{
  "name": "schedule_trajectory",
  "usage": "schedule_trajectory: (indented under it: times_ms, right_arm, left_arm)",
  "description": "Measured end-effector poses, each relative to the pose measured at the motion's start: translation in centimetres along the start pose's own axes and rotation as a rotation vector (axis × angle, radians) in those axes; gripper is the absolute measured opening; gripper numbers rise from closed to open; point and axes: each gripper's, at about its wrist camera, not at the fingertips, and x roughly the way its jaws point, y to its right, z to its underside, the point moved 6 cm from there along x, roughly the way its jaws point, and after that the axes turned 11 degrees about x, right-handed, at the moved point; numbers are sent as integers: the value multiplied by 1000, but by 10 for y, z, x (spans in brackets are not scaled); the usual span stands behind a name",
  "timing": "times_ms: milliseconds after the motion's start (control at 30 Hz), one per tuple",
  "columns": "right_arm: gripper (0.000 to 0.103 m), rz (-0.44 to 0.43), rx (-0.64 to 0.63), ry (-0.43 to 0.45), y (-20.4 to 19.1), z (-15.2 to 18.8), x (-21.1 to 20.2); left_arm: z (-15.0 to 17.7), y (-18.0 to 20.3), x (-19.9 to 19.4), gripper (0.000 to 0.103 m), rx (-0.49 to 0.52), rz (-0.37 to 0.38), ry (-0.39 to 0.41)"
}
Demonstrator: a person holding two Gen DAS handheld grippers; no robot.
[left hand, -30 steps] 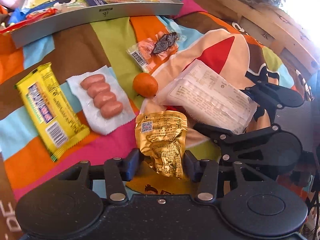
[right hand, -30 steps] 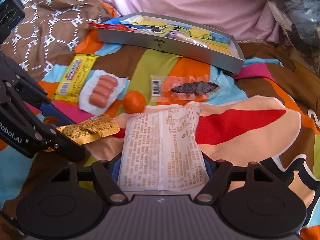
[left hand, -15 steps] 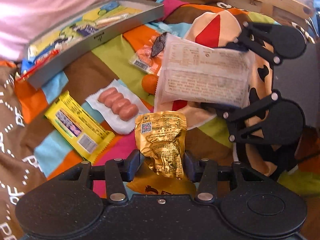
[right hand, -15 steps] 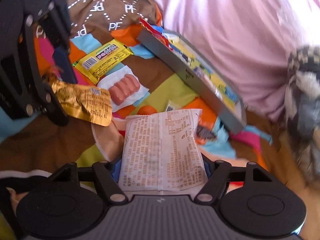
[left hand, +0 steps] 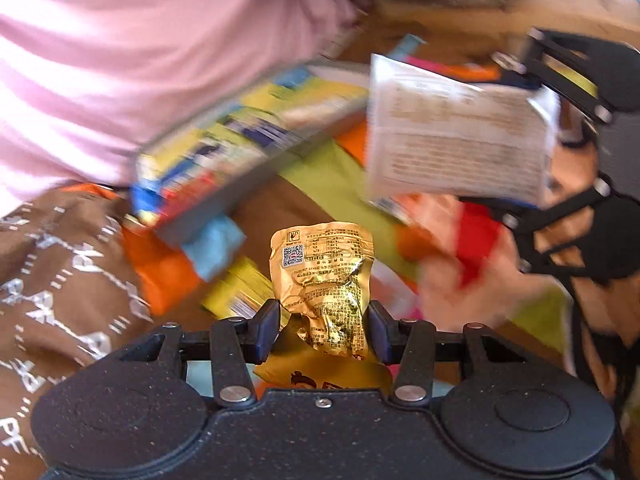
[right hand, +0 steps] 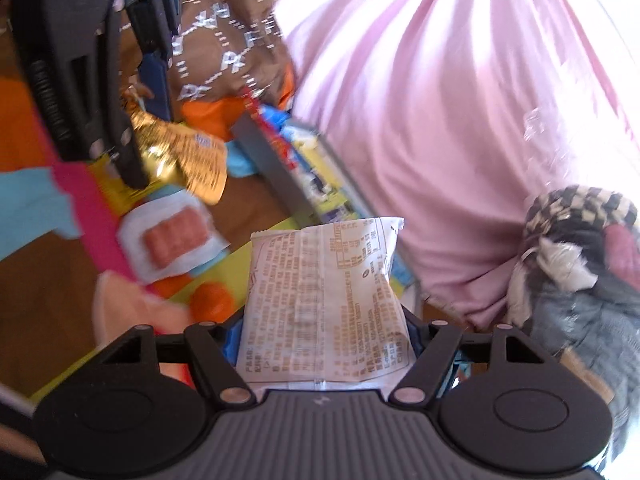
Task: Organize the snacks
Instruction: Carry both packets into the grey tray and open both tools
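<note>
Left gripper point(left hand: 323, 330): clamped on the gold foil packet point(left hand: 325, 280), which stands up between its fingers, raised clear of the patchwork blanket point(left hand: 324, 176).
Right gripper point(right hand: 324, 338): closed on the white printed packet point(right hand: 326, 304), held upright just ahead of it.
Gold foil packet: crinkled, shiny, with a QR code at its top corner and dense small print; partly flat, so it looks light and easily crushed.
White printed packet: flat, pale pouch with brown text and a centre seam; its top edge is slightly curled.
Grey tray point(left hand: 224, 184): ahead and left of the left gripper, blurred; it already holds several colourful wrappers, so part of the sorting looks done.
In hand: two snacks are lifted at once and appear headed for the tray; neither is over it yet.
Left on the blanket: sausage pack point(right hand: 176, 240) and small orange point(right hand: 212, 300), ahead-left of the right gripper; a yellow wrapper point(left hand: 240, 292) just beyond the left gripper's left finger.
Progress: roughly midway, judging by what remains loose.
</note>
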Motion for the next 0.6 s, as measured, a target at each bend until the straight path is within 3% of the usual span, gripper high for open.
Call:
schedule_trajectory:
  times_ms: [233, 600]
  right_arm:
    - [75, 26, 60, 50, 32, -41, 41]
    - [75, 50, 169, 84, 71, -99, 122]
  left_arm:
    - [-46, -67, 11, 50, -72, -170, 103]
    - [-104, -148, 44, 50, -166, -288, 150]
